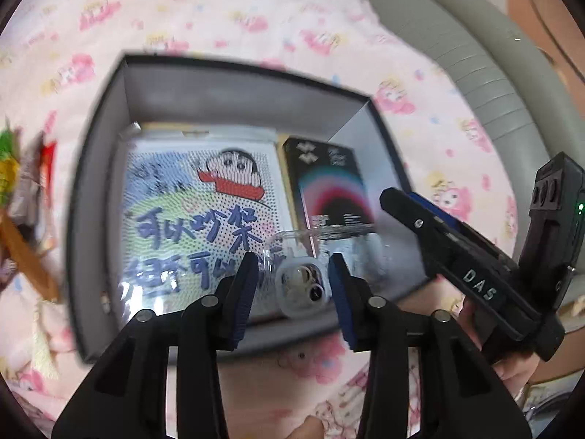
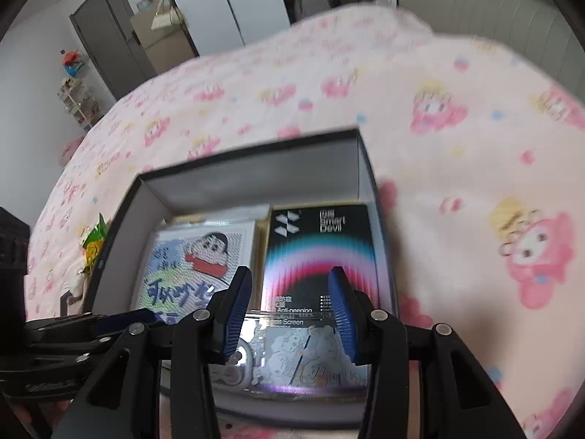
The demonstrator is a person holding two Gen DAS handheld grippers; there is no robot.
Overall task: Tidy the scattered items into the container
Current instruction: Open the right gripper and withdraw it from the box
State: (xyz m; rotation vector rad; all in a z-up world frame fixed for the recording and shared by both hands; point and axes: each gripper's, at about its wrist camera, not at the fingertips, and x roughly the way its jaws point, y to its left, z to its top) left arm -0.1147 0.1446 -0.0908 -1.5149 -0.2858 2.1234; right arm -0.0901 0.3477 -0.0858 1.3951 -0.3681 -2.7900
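Observation:
A grey open box (image 1: 109, 117) lies on the pink bed cover; it also shows in the right wrist view (image 2: 128, 197). Inside lie a cartoon card (image 1: 190, 197) (image 2: 197, 256), a black Smart Devil screen-protector pack (image 1: 329, 183) (image 2: 318, 248) and a clear phone case (image 1: 303, 285) (image 2: 310, 358) at the near end. My left gripper (image 1: 292, 289) is open over the case's camera corner. My right gripper (image 2: 290, 311) is open above the case and the pack, and shows from the side in the left wrist view (image 1: 398, 197).
Snack packets (image 1: 22, 190) lie on the cover left of the box, one showing green and yellow in the right wrist view (image 2: 93, 245). A grey padded headboard (image 1: 457, 55) runs along the right. A door and shelves (image 2: 102, 36) stand beyond the bed.

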